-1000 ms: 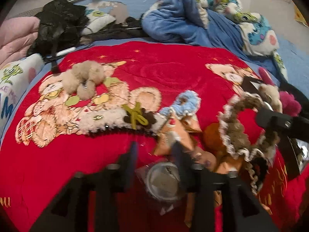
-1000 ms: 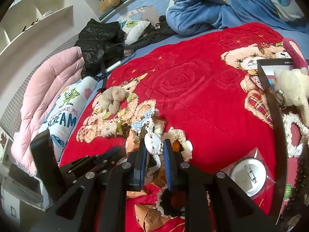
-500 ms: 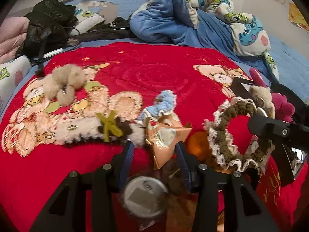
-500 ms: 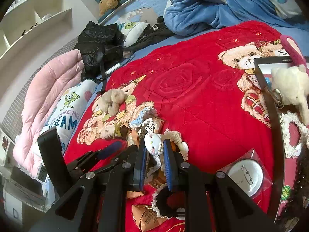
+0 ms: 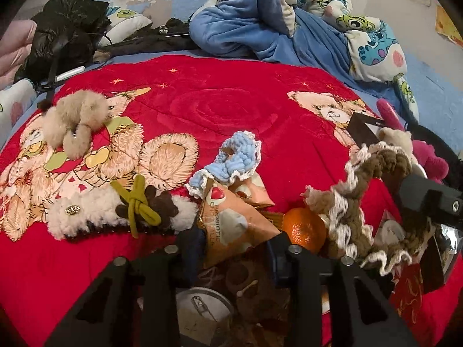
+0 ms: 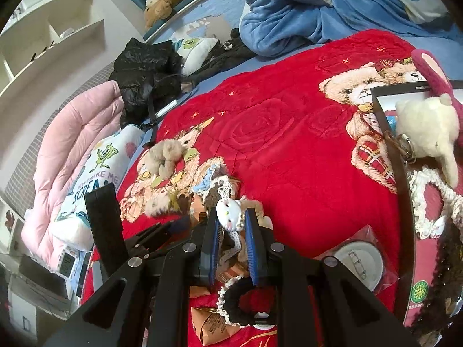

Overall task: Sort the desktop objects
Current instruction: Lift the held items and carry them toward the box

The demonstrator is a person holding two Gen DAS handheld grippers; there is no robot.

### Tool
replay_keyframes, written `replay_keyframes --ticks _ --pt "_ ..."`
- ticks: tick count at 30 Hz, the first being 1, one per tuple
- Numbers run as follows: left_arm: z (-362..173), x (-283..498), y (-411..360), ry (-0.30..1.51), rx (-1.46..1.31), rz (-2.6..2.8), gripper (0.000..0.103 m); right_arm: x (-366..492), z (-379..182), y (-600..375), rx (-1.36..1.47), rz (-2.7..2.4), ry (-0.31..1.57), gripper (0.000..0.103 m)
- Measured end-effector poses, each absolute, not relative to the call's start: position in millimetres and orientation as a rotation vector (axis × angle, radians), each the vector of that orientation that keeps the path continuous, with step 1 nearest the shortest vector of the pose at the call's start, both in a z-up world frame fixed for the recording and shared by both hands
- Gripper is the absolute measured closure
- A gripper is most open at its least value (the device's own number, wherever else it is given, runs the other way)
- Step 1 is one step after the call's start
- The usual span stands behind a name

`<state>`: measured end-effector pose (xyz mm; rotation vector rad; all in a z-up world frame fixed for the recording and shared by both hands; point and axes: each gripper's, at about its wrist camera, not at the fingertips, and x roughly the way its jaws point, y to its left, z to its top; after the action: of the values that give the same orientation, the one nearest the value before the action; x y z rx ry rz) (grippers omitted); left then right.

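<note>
We are working over a red blanket [image 5: 225, 110] spread on a bed, with the orange snack packet [image 5: 231, 222] as our landmark. The left tongs [image 5: 231, 248] are straddling that packet: its lower end is lying between the two fingers, and the jaws have just been closing around it, though we cannot tell whether the pads are pressing it yet. Just right of the packet a small orange [image 5: 303, 228] is sitting, and beyond the orange a brown and white crocheted scrunchie [image 5: 356, 199] is hanging from the right tongs [image 6: 231, 225]. Those right tongs are clenched on the scrunchie, with its white cat-face charm [image 6: 228, 212] showing between the tips. Just behind the packet a blue crocheted scrunchie [image 5: 234, 159] is lying, and to the packet's left a white fluffy hair clip [image 5: 115, 214] with an olive knot is resting on the blanket. Farther left and back, a beige fur scrunchie [image 5: 75, 121] is lying apart. Below the packet, near the lens, a round pin badge [image 5: 202, 309] in a clear bag is showing.
</note>
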<state>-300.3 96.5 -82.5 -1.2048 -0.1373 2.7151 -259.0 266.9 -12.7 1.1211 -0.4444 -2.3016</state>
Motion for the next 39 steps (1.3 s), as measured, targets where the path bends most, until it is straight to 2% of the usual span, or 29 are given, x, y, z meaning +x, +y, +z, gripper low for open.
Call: replay_keyframes --ticks 24,31,39 --pt "-27 -255 120 -0.080 -1.039 2.756 0.071 -240 9 265 1.061 -2.332 -0.408 0.085" --pt "-6 -241 171 -0.068 -0.956 2.690 0.070 -227 20 297 1.050 -2.398 -0.410 0.085" --pt "-1 -228 253 -0.056 -0.923 2.567 0.071 -206 33 378 1.034 -2.524 -0.477 0.085"
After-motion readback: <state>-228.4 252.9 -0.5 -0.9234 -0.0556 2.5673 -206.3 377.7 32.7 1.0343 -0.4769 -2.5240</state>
